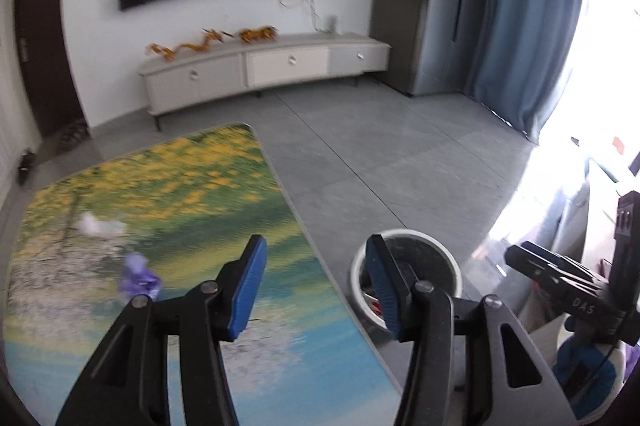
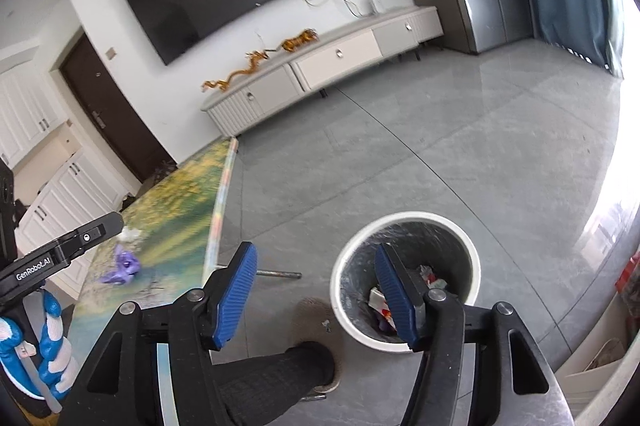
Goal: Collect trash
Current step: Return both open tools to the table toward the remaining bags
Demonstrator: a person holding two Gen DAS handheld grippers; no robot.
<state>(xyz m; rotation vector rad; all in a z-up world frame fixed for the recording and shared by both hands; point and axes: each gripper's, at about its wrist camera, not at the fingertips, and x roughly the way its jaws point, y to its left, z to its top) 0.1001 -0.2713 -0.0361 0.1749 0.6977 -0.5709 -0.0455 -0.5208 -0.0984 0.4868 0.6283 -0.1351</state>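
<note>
Blue pads of the right gripper (image 2: 316, 296) stand apart with nothing between them, hanging over the floor by the bin (image 2: 406, 280); one pad overlaps the bin's mouth in that view. From the left wrist the left gripper (image 1: 316, 292) reads the same: released, empty, its pads straddling the table's (image 1: 280, 298) right edge, with the bin just past it on the floor.

As I judge it, the job is partly done. Several scraps already lie at the bottom of the bin, white and red among them. Two pieces are left on the table: a crumpled purple wrapper (image 2: 122, 268) near the middle of the table's near half, and a white wad (image 2: 130, 233) beyond it toward the far end, the two near each other but apart. A small speck on the floor beside the bin may be a scrap too, though it is too tiny to be sure. Both hands are free to go back for the pair.

The left-wrist view is smeared, so the wrapper and wad show only as soft blobs there. The near end of the table is cut off behind the gripper bodies, and anything lying there cannot be seen. Glare from the window washes out the right side of both views. A person's dark-clad leg (image 2: 276, 374) and slipper stand by the bin.
</note>
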